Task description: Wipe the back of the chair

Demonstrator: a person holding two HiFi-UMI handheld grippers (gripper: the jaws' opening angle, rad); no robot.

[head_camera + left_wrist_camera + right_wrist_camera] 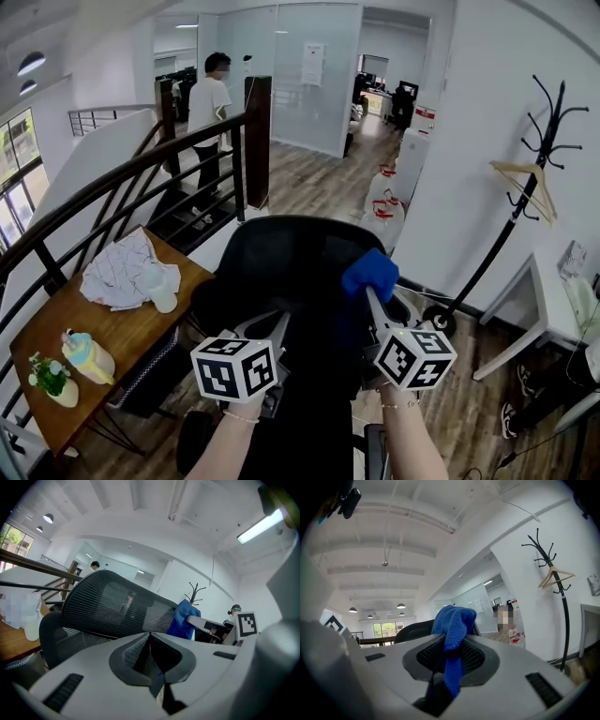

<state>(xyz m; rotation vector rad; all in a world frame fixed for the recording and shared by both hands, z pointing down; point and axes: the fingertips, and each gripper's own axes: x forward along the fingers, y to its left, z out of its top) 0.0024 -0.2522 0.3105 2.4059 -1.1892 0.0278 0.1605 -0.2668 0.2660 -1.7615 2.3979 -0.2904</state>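
Right gripper (373,300) clamps blue cloth (370,272) by chair back (281,253) — left gripper (279,323) closed, empty; coat rack (525,197) beside.

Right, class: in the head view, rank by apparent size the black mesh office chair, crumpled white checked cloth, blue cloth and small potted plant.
1. black mesh office chair
2. crumpled white checked cloth
3. blue cloth and small potted plant: about alike, so unranked

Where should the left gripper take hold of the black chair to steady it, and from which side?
Probably on the frame rim along the top of the chair back, coming from above with one jaw on each face. The rim is thin, while the mesh inside would only give. The left gripper is shut, so it must open first.
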